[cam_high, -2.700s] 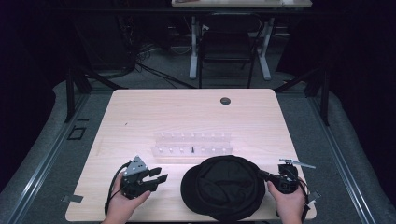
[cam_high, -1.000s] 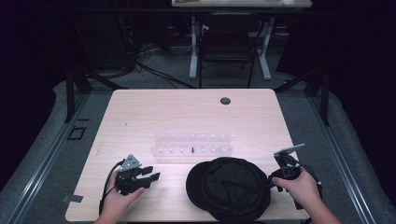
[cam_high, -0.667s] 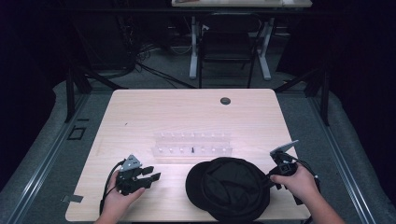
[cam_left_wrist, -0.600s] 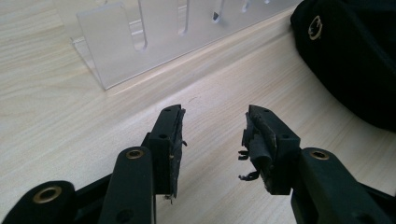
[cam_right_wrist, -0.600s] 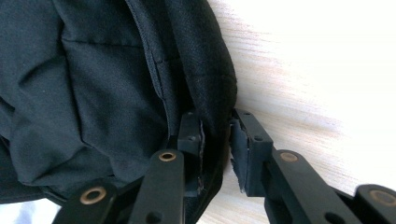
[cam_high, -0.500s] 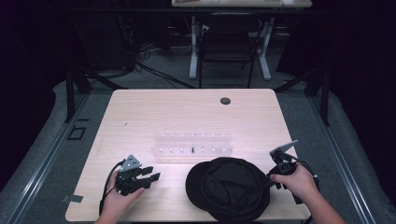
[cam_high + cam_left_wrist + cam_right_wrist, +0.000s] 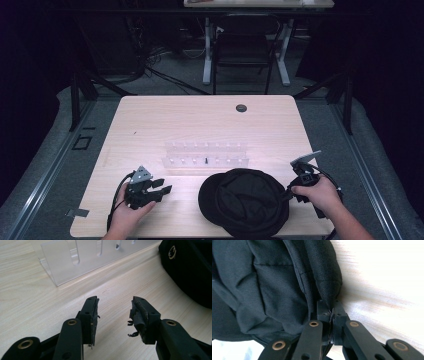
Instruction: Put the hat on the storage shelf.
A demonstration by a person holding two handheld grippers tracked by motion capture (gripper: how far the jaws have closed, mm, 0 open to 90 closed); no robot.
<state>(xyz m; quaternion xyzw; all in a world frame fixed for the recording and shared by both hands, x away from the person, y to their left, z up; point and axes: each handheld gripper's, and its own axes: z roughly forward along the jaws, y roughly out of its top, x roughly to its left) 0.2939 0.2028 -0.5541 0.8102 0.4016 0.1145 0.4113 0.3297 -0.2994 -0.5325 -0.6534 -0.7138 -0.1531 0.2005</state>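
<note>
Since a moment ago little has shifted: the black cap (image 7: 245, 202) sits a touch further toward the right hand (image 7: 320, 196) than it did a few seconds back, when it lay more to the middle, and the right gripper (image 7: 289, 189) has lifted and tilted, its grey plate now pointing up and away. The left gripper (image 7: 161, 189) has barely moved.

The cap lies at the near edge of the surface (image 7: 200, 125), its brim side overhanging the front a little. The right gripper is clamped on the cap's right edge; in the right gripper view the jaws are pressed together with a fold of black cloth (image 7: 322, 277) pinched between them. The left gripper (image 7: 113, 315) rests low over bare wood with its jaws parted and nothing in them, the cap well to its right.

A clear plastic rack (image 7: 206, 155) stands just beyond the cap, near the middle. Behind the rack the surface is open all the way to the far edge, apart from a small dark round hole (image 7: 241, 107).
</note>
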